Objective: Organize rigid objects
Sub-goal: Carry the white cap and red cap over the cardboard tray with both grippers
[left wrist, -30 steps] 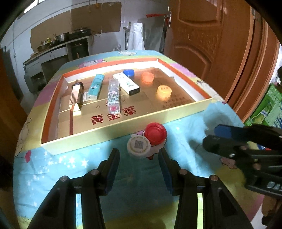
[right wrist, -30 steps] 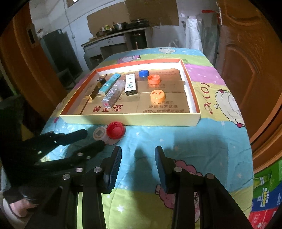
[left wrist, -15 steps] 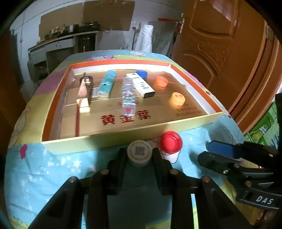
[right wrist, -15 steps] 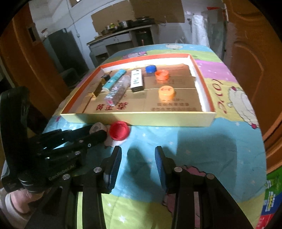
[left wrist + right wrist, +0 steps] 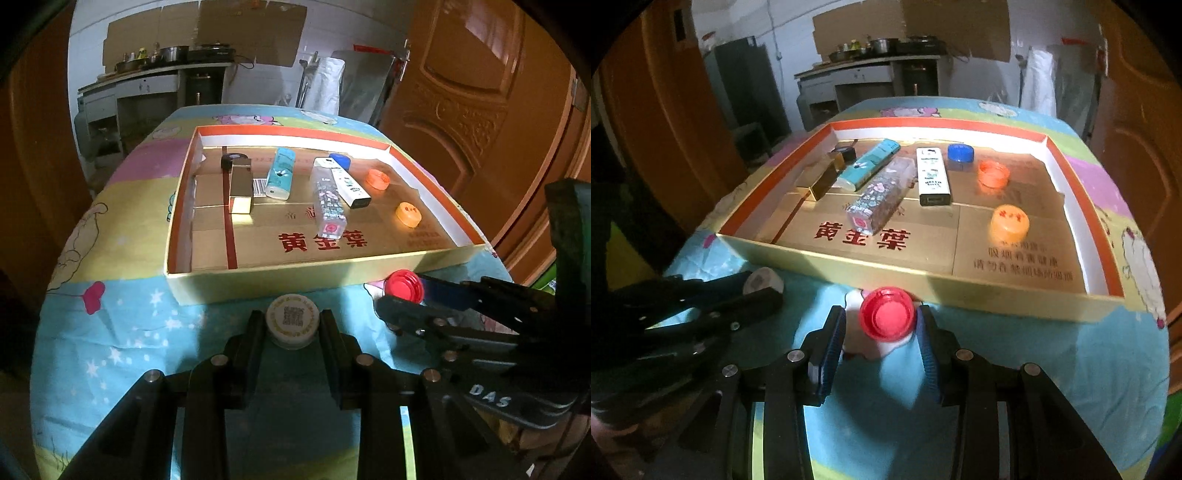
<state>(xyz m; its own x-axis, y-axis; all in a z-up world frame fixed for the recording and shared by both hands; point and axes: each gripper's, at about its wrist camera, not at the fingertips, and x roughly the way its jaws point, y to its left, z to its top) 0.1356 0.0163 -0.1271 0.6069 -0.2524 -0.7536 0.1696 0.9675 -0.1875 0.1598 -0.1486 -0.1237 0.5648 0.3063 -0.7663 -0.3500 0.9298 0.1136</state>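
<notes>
Both grippers sit low over the cartoon-print tablecloth (image 5: 122, 325), just in front of the shallow gold cardboard tray with the orange-and-white rim (image 5: 295, 275). On the left gripper (image 5: 291, 328), the two black fingers are drawn in against the sides of a white round bottle cap with a printed code on its top (image 5: 293, 320), so it has hold of that cap, which stands on the cloth close to the tray's near wall. On the right gripper (image 5: 881, 332), the blue-padded fingers flank a red round plastic bottle cap (image 5: 887, 318); the right pad looks to be touching it, while a narrow gap seems to show on the left side, so I cannot tell whether the grip is made. That red cap also stands on the cloth just short of the tray wall, to the right of the white one.

Inside the tray lie a gold rectangular box with a black cap (image 5: 240, 184), a teal patterned lighter-shaped case (image 5: 280, 173), a clear floral-patterned rectangular bottle (image 5: 328, 201) and a white rectangular box with a dark end (image 5: 349, 182), roughly side by side across the left and middle. To the right of them are a blue cap (image 5: 960, 152) by the far wall, a translucent orange-red cap (image 5: 993, 173) nearer, and a solid orange cap with red markings (image 5: 1009, 223) nearest.
</notes>
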